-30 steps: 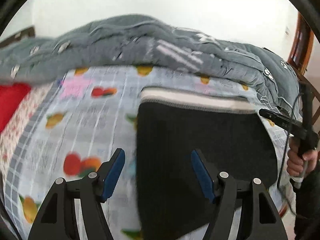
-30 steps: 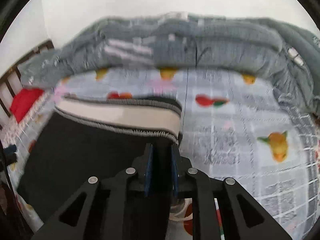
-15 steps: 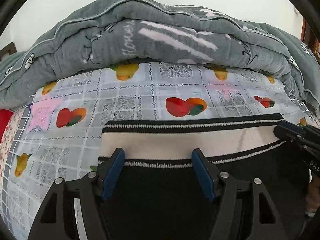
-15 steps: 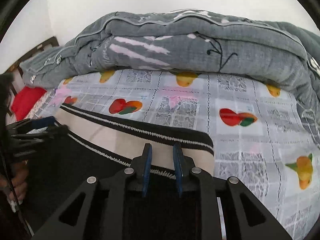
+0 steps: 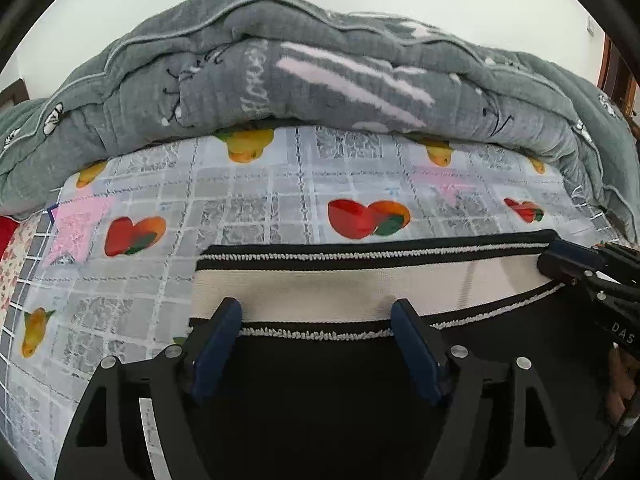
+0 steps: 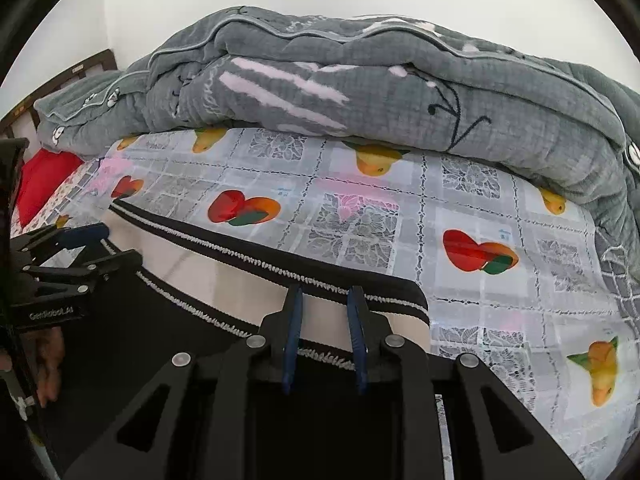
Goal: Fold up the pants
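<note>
Black pants with a cream, black-edged waistband lie flat on the fruit-print bed sheet. My left gripper is open, its blue pads straddling the waistband's lower edge near the left corner. My right gripper is partly open over the waistband near its right corner; the band shows between the pads. Each gripper shows in the other's view: the right gripper at the band's right end, the left gripper at its left end.
A rolled grey quilt lies along the far side of the bed, against a white wall. A red pillow is at the left. A wooden bed frame shows at the far left.
Both grippers have come down to the waistband at the far end of the pants. The right gripper, shut a second ago, has opened somewhat. The left gripper stays open.
</note>
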The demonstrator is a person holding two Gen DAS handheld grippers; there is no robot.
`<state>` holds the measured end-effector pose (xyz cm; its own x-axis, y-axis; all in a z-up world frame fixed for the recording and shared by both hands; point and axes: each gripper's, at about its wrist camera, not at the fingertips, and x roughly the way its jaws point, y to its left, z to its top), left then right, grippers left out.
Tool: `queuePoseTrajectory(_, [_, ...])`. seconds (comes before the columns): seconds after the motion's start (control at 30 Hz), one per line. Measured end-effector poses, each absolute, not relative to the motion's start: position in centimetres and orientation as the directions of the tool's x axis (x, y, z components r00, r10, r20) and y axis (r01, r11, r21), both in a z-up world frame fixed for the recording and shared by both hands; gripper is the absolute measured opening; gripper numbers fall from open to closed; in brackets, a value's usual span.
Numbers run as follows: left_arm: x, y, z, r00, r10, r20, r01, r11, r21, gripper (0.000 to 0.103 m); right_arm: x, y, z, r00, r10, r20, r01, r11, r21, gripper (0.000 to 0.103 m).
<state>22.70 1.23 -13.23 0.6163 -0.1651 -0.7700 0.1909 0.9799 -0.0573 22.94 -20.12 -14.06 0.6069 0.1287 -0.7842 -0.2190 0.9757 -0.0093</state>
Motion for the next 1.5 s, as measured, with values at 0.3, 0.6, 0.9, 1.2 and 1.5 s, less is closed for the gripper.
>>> queuePoseTrajectory(0.3, [21.9, 2.8, -13.5, 0.53, -0.188, -0.827, 0.216, 0.973, -0.082, 0.075, 23.0, -19.3, -14.2, 0.597, 0.107, -0.795, -0.244, 0.968, -0.053, 0.029])
queuePoseTrajectory(0.6, [12.5, 5.1, -13.7, 0.48, -0.225, -0.848, 0.269, 0.958, -0.102, 0.074, 15.5, -21.6, -12.8, 0.558, 0.165, -0.814, -0.217, 0.975, 0.048, 0.03])
queuePoseTrajectory(0.9, [0.2, 7.0, -14.1, 0.519, -0.291, -0.804, 0.337, 0.934, -0.121, 0.076, 5.6, -22.2, -13.7, 0.605, 0.151, -0.781, -0.189, 0.981, 0.043, 0.033])
queuePoseTrajectory(1.2, [-2.5, 8.2, -15.9, 0.574, -0.048, -0.818, 0.242, 0.964, 0.113, 0.076, 0.9, -22.8, -14.1, 0.594, 0.174, -0.785, -0.172, 0.981, 0.087, 0.034])
queuePoseTrajectory(1.5, [-1.2, 4.9, -15.5, 0.671, 0.021, -0.741, 0.289, 0.913, 0.288, 0.02, -0.5, -23.0, -14.3, 0.598, 0.193, -0.778, -0.159, 0.98, 0.122, 0.034])
